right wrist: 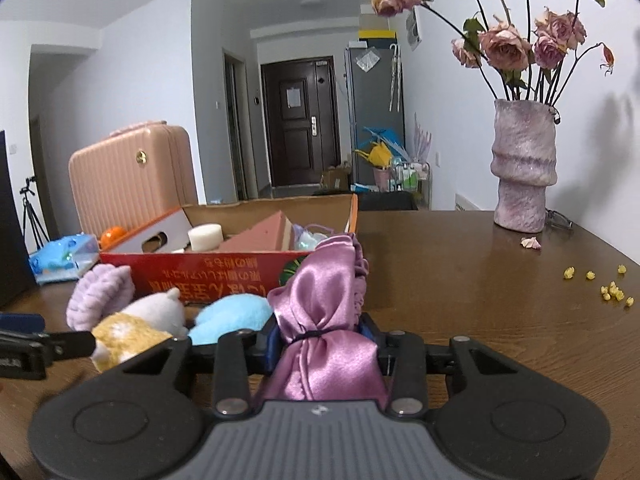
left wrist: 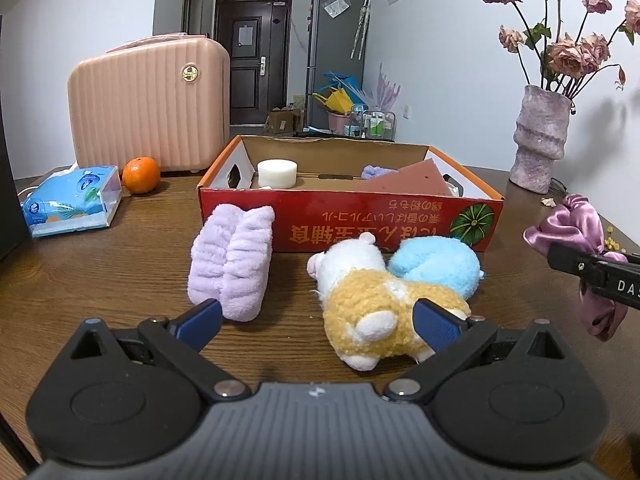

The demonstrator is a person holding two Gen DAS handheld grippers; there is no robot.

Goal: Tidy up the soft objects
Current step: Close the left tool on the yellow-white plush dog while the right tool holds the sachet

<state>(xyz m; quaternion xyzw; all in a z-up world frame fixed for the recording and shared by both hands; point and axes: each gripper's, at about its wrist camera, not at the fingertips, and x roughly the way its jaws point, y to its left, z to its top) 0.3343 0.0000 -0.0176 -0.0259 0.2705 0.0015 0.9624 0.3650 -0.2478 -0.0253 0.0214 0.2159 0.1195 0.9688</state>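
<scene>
**A:** Status on your right gripper (right wrist: 320, 338)?

**B:** Your jaws are clamped on the pink satin scrunchie (right wrist: 320, 304). The fabric bunches between the pads, one half fanning up ahead of them, the other spilling back over the gripper body. It's clear of the table (right wrist: 480, 300), just in front of the red cardboard box (right wrist: 208, 276), near its right corner.

**A:** And your left?

**B:** Your left gripper (left wrist: 318, 322) has its fingers (left wrist: 200, 318) spread wide, nothing pinched. The right fingertip overlaps the yellow-and-white plush toy (left wrist: 372, 312); contact I can't tell. The left tip sits just beside the lilac fluffy headband (left wrist: 232, 264).

**A:** Rest of the soft stuff?

**B:** The blue plush (left wrist: 436, 264) lies against the yellow toy, both on the table just before the box front. The headband lies left of them, its far end touching the box. Inside the box: a white round sponge (left wrist: 277, 173), a reddish-brown slab (left wrist: 416, 180) leaning on the right side, and something lilac (left wrist: 374, 171) behind it.
</scene>
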